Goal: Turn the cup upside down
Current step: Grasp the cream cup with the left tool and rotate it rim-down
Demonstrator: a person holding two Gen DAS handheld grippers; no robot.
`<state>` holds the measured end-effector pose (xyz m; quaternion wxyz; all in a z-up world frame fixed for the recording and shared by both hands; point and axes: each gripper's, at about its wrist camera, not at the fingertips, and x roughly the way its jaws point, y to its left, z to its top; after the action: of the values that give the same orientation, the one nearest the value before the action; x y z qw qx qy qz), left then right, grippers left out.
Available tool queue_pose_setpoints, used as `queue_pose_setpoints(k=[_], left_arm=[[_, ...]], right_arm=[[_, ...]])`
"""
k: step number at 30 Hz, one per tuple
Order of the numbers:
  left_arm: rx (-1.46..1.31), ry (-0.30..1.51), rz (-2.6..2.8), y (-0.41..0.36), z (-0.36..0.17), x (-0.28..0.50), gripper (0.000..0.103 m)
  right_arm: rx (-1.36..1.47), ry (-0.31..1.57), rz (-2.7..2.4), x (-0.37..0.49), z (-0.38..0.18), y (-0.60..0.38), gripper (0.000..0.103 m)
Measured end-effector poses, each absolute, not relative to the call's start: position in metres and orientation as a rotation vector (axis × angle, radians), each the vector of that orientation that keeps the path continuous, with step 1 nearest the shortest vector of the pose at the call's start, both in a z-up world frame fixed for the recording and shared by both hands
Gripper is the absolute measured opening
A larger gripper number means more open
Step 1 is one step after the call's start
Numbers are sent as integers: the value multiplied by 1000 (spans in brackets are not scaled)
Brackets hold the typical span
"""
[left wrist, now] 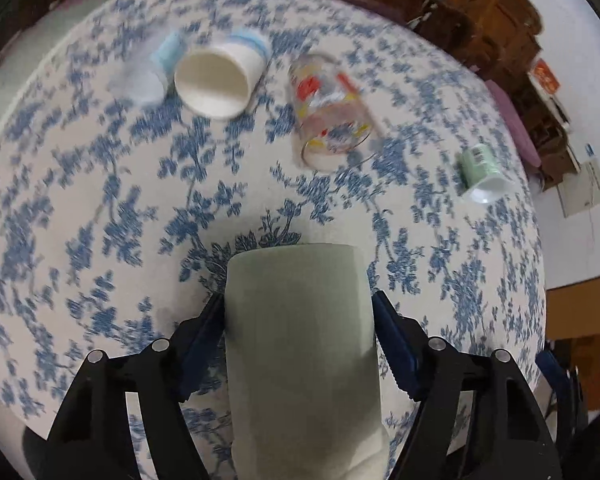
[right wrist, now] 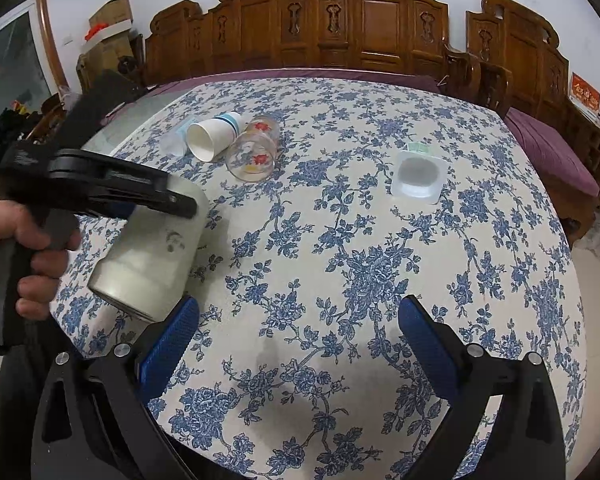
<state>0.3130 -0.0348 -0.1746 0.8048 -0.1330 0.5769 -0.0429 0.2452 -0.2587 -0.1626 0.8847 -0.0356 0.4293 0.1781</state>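
Observation:
My left gripper (left wrist: 299, 312) is shut on a pale grey-white cup (left wrist: 300, 340). It holds the cup tilted in the air above the near left part of the table. The cup also shows in the right wrist view (right wrist: 152, 252), its flat end pointing down-left, with the left gripper (right wrist: 172, 202) clamped across it. My right gripper (right wrist: 300, 320) is open and empty, low over the near middle of the table.
A round table with a blue floral cloth (right wrist: 360, 240) bears a white paper cup (right wrist: 212, 134) on its side, a printed glass (right wrist: 256, 148) on its side and a small green-and-white cup (right wrist: 418, 174). Carved wooden chairs (right wrist: 364, 20) stand behind the table.

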Motion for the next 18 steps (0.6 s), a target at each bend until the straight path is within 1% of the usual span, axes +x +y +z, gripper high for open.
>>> queue_pose_setpoints(k=[10,14,18], left_arm=[[-103,1021,-138,-41,-124,281,69],[-44,982,-148,-49,-118,276,69],[-16,971,-153,-54,-122,273,68]], right_arm=[[-95,897,361,245,-169,-255,100],[-96,901,356,245,-172,-256,100],[-100,903,353,245,-174,-256,100]])
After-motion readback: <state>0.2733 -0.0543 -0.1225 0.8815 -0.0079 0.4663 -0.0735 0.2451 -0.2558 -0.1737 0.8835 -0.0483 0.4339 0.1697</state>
